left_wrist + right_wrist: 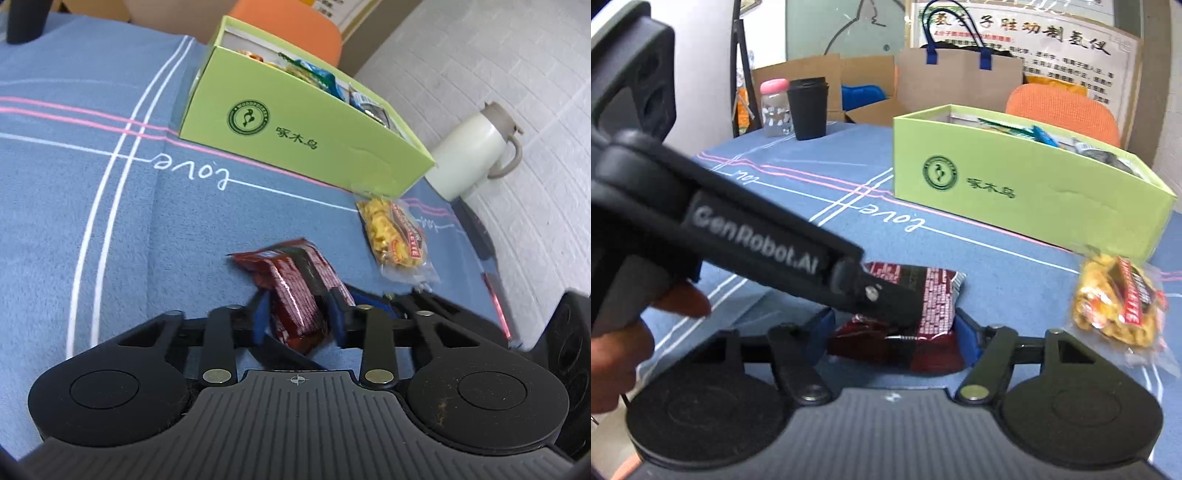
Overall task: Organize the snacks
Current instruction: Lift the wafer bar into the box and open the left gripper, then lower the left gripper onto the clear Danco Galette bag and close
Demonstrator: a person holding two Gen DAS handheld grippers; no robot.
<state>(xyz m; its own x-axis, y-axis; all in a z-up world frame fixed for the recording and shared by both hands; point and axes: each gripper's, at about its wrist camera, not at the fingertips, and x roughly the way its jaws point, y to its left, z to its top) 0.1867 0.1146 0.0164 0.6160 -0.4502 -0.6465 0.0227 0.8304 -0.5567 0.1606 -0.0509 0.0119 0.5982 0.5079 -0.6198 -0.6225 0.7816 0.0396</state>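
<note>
Red packet (pixel 295 295): 1 | yellow packet (pixel 397 232): 1 | green box (pixel 295 125): 1, contents unclear

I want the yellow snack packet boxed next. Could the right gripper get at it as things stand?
Probably not yet: the right gripper is shut on the red packet, as is the left gripper. The yellow packet itself lies uncovered beside the green box.

- You see both views evenly lit by soft indoor light; shadows under the green box (pixel 295 122) stay faint.
- Fisheye distortion bends the tablecloth (pixel 92 221) stripes and darkens the corners.
- In your right wrist view, the left gripper (pixel 886 306) crossing the frame is motion-blurred, as is the yellow snack packet (pixel 1115 302).
- The wall poster (pixel 1034 40) looks washed out.
</note>
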